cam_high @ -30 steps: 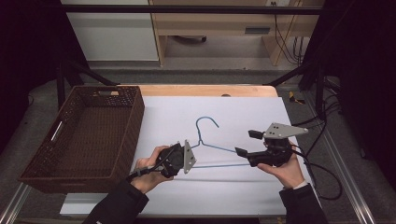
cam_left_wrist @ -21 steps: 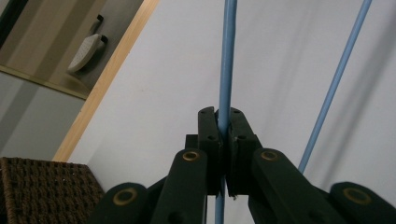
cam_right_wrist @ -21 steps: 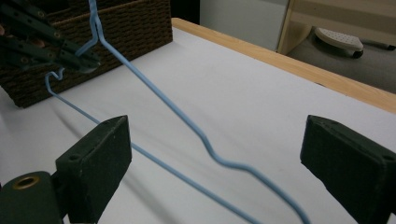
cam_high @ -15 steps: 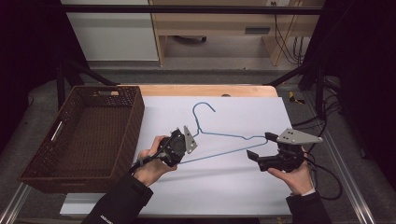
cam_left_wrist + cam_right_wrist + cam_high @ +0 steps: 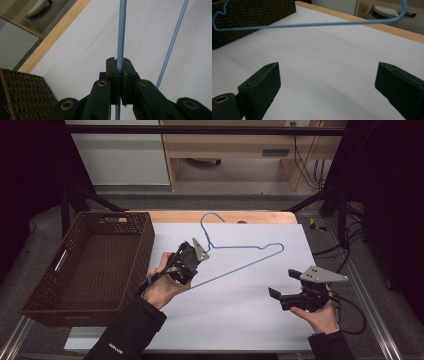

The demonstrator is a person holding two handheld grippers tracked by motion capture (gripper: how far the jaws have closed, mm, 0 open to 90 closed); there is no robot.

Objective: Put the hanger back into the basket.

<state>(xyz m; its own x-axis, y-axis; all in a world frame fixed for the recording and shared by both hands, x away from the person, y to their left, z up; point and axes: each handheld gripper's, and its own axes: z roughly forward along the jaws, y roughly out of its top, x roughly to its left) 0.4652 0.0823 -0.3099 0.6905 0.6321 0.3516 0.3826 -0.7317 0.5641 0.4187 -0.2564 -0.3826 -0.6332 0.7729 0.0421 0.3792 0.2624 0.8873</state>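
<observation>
The basket (image 5: 90, 265) at the table's left is a dark woven rectangular tray with handle slots in its walls, and nothing lies in it. Just right of it the left gripper (image 5: 186, 265) has its jaws clamped on one thin rod of the hanger (image 5: 240, 247), a blue wire triangle with a curled hook that points toward the far wooden table edge (image 5: 260, 216). In the left gripper view the rod (image 5: 121, 37) runs straight up between the pressed pads, with a second rod (image 5: 172, 42) slanting beside it. The hanger is held off the smooth white sheet (image 5: 240, 320). The right gripper (image 5: 282, 287) sits well apart near the sheet's right side, jaws spread wide with nothing between them, having just been opening. Bare sheet lies between the grippers.
</observation>
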